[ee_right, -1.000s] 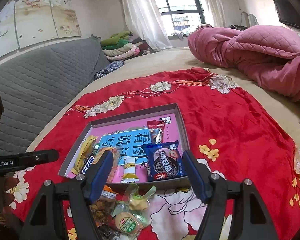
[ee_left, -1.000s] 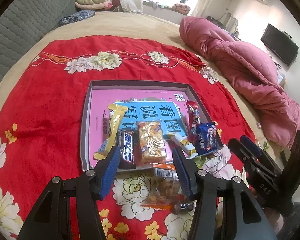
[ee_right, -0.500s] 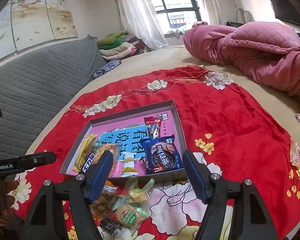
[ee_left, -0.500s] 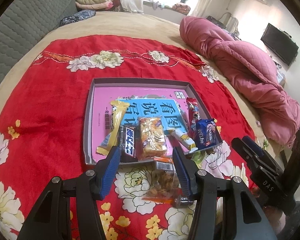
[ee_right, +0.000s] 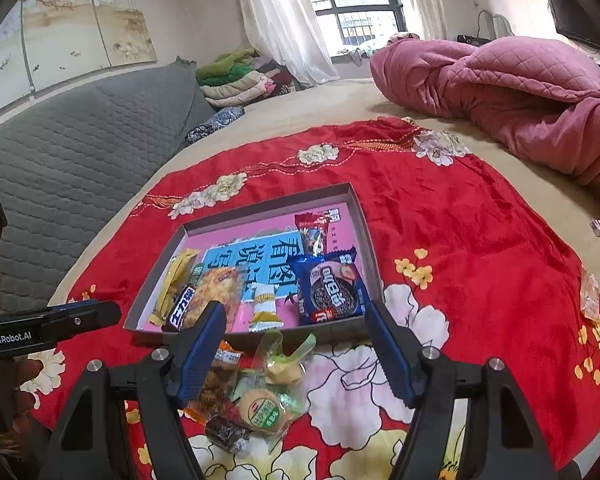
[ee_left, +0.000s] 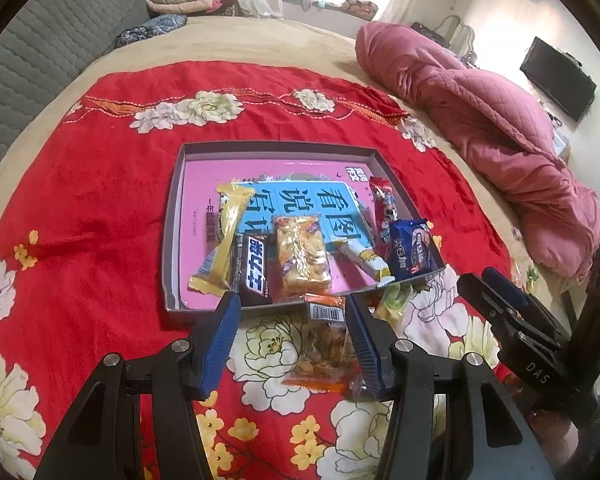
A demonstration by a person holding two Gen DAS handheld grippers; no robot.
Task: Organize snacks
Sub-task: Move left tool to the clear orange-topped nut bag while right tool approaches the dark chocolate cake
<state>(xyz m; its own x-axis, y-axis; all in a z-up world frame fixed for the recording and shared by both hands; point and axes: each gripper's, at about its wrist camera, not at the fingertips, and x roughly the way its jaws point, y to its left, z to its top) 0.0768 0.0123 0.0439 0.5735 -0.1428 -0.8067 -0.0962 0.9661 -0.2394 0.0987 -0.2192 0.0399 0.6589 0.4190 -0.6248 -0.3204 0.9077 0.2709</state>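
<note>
Snacks sit in two groups: six glossy packets in a shallow grey cardboard tray [ee_left: 172, 236] with a pink printed floor, and a loose heap on the red cloth [ee_left: 80, 208] just in front of the tray's near wall.

In the tray, from its left: a long crinkled yellow bar [ee_left: 224, 240], a dark bar [ee_left: 254, 270] with white lettering, a clear flat pack of golden crackers [ee_left: 302, 258], a slim white-and-yellow stick [ee_left: 364, 258], a blue cookie pack [ee_left: 410, 250] and a narrow red packet [ee_left: 384, 204]. The yellow and dark bars overlap at their edges.

The heap holds at least four pieces: an orange-edged clear pouch [ee_left: 324, 344] of brown bits with a barcode, a round green-labelled biscuit [ee_right: 264, 410] in clear wrap, a small dark sweet [ee_right: 226, 434], and a pale yellow-green twist-wrapped one [ee_right: 284, 364].

The cloth is plush, printed with white and yellow flowers, and spread on a beige bed beside a quilted pink blanket [ee_left: 500, 120].

The left gripper [ee_left: 292, 344] hangs over the orange pouch, blue ribbed pads apart, one on each side, gripping nothing. The right gripper [ee_right: 296, 356] stands over the heap, released and wide, pads clear of the wrappers.
</note>
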